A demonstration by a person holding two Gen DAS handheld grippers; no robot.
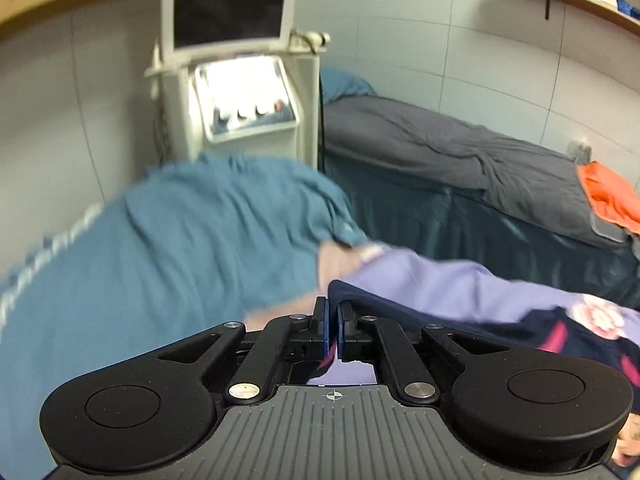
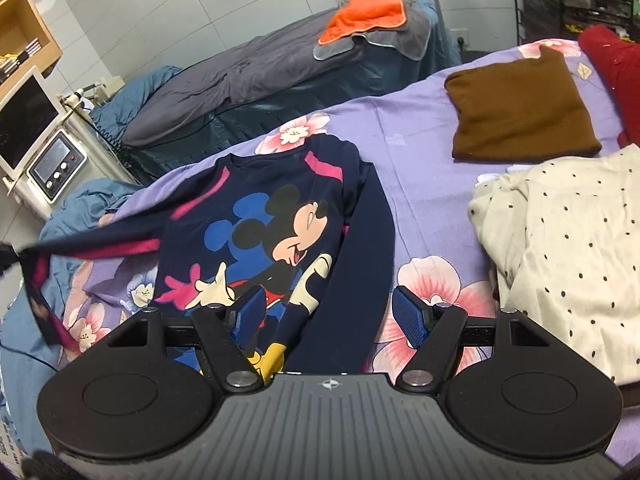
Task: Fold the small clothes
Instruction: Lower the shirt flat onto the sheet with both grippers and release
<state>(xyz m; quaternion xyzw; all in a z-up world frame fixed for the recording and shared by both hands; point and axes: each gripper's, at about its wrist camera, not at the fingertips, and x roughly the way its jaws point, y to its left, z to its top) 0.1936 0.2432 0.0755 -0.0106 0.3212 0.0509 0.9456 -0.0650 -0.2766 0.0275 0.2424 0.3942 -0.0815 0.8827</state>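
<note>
Navy cotton sweatshirt with pink stripes and a cartoon mouse print lies face up on the lilac flowered bedsheet. At its left side one sleeve is pulled off the bed toward the picture's edge, blurred. The left gripper has its blue pads nearly together, pinching a navy fold of that sleeve. The right gripper hovers over the shirt's lower hem, its fingers spread and empty. Further right lie a folded brown sweater and a cream dotted garment.
</note>
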